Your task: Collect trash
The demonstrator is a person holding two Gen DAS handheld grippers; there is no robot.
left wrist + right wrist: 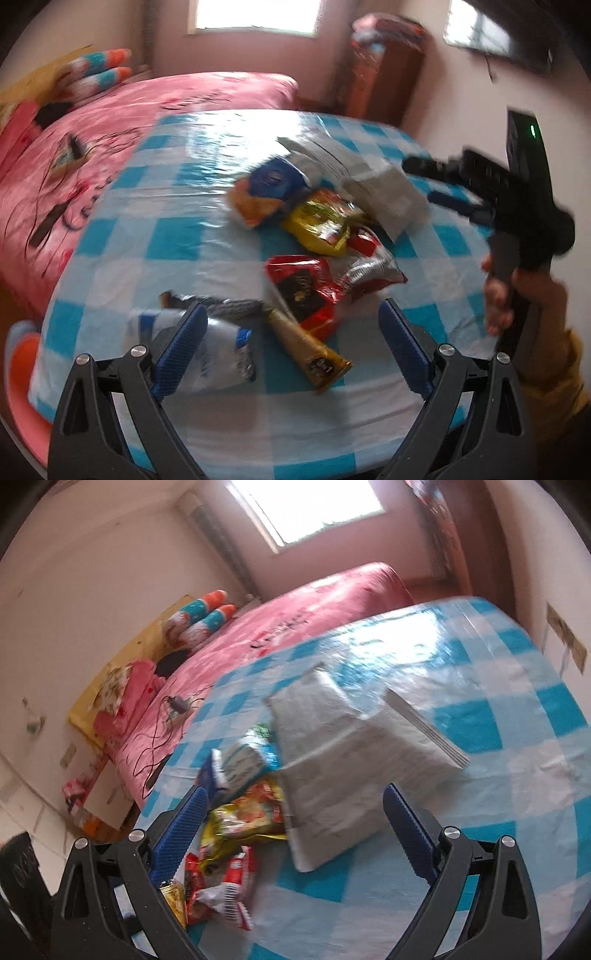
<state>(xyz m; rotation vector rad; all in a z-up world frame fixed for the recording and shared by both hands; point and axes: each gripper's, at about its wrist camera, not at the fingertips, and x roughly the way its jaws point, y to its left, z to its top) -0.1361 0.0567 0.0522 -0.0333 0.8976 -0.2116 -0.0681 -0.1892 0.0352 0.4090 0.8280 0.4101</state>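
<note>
**Both grippers spread, empty, over the wrapper pile**

Left gripper (291, 347): jaws wide apart, nothing pinched. Blue pads hang above the near part of the table (122, 236), checked blue-and-white cloth. Under and between the pads: a white-and-blue packet (221, 354) by the left pad, a gold stick wrapper (314, 354) at centre, a red wrapper (306, 291) just beyond it. Frame is motion-blurred.

Farther along the same pile: yellow packet (321, 229), then a blue-and-orange packet (269, 192), then a grey mailer bag (384, 192). All overlap or touch in one diagonal run across the middle of the table.

Right gripper (424, 181) shows in the left view at the right side, held by a hand (509, 295), fingers pointing in over the grey mailer. From its own camera the jaws stand wide, nothing between the pads; the mailer (332, 760) lies just ahead between them, and the yellow and red wrappers sit by its left pad.

Edges and room:
- Near table edge runs right under the left gripper; bare cloth there.
- Left half of the table is bare cloth, open for moving.
- Far half beyond the mailer also bare, glare from the window (255, 14).
- Pink bed (110, 122) lies close along the table's left and far-left edge.
- Right table edge sits near the wall; a brown cabinet (376, 74) stands past the far corner.
</note>
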